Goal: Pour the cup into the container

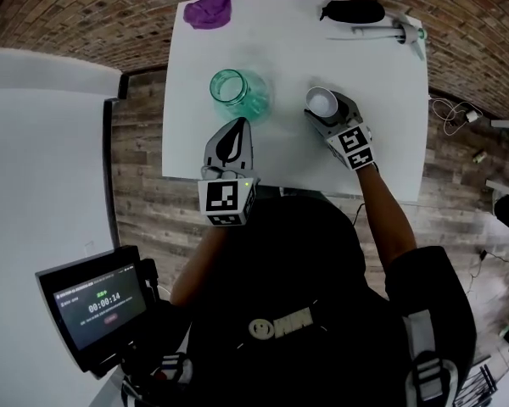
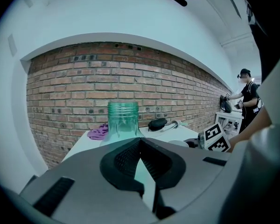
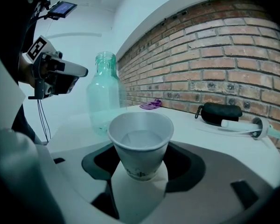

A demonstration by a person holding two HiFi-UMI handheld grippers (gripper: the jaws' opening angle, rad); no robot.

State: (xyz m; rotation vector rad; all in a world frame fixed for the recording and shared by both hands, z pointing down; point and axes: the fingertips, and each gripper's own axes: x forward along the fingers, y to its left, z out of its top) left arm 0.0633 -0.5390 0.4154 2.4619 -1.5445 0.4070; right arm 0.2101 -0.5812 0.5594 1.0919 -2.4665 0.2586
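The right claw (image 3: 141,166) stands released around the cup (image 3: 140,135), which sits upright between its jaws. It should clench gently below the rim, then lift level toward the container (image 3: 105,94) ahead-left. The left claw (image 2: 140,142) is clenched and empty.

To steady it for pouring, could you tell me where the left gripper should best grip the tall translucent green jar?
Probably around the straight body of the tall translucent green jar, below its shoulder, coming level from the near side: it stands upright and its threaded mouth must stay clear. The left gripper, shut, must open first.
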